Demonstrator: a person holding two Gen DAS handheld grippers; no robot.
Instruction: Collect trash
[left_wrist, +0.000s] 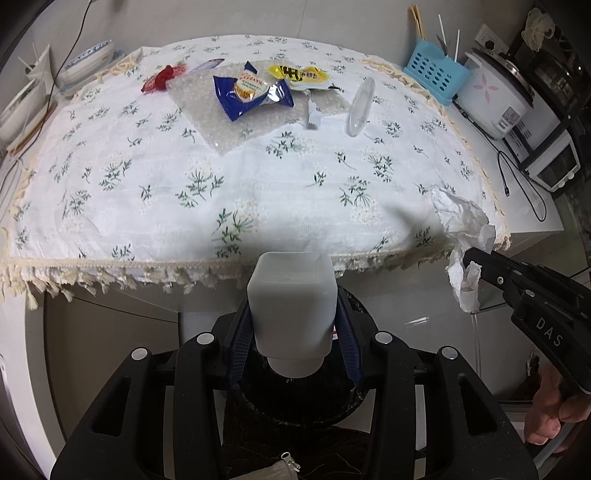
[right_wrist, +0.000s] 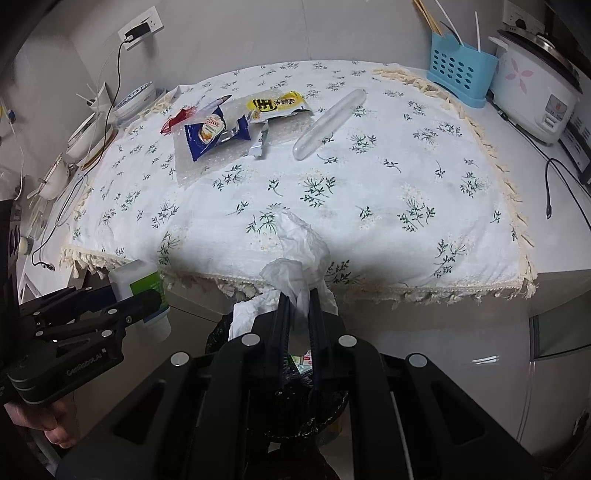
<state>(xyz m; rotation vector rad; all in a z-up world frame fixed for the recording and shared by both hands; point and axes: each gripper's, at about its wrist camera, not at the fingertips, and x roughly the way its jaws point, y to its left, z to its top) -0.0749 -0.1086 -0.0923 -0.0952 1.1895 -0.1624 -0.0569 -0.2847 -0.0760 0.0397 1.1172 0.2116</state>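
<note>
The left gripper (left_wrist: 293, 306) clamps a white bottle (left_wrist: 291, 295); the right gripper (right_wrist: 298, 299) pinches a crumpled tissue (right_wrist: 295, 254) above the bin (right_wrist: 310, 406).

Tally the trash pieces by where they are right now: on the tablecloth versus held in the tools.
On the tablecloth: 6 (red wrapper, blue wrapper, yellow wrapper, silver strip, clear tube, clear plastic sheet)
Held in left tool: 1 (white bottle)
Held in right tool: 1 (crumpled tissue)
Total: 8
</note>
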